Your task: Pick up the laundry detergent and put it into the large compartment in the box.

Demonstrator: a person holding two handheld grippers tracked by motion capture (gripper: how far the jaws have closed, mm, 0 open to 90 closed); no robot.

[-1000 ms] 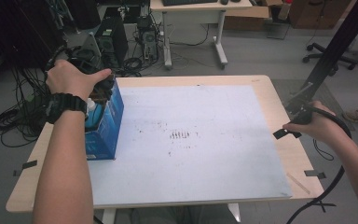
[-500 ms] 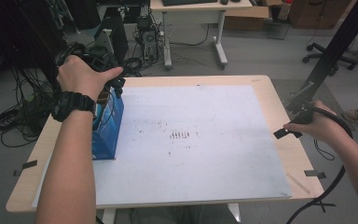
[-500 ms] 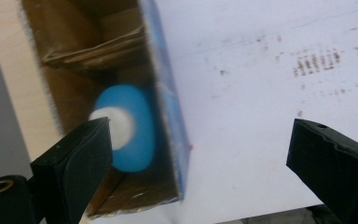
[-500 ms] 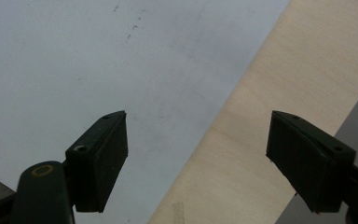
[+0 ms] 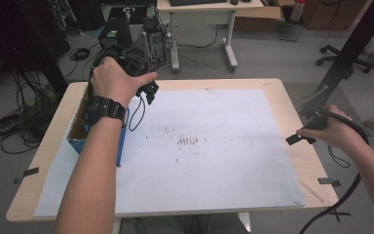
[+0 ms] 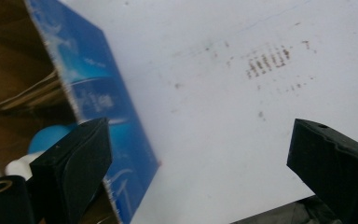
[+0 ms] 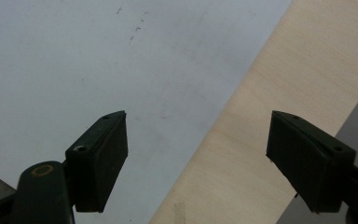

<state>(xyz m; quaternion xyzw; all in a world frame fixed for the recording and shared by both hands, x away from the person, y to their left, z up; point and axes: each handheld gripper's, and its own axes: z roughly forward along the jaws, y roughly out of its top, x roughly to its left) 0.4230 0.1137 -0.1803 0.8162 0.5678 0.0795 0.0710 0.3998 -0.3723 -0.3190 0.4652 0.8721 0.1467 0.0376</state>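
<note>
open blue cardboard box (image 5: 80,127) stands at the white sheet's (image 5: 214,161) left edge, something blue inside.

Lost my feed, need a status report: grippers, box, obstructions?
Left gripper open beside blue box. Right gripper open, empty, at table edge. Nothing blocking.

No legible text, perhaps from blur.

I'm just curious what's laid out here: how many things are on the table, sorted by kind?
Blue cardboard boxes: 1
White paper sheets covering the tabletop: 1
Black tape strips on the wood: 2
Handheld grippers: 2, left gripper and right gripper
Total: 6
</note>
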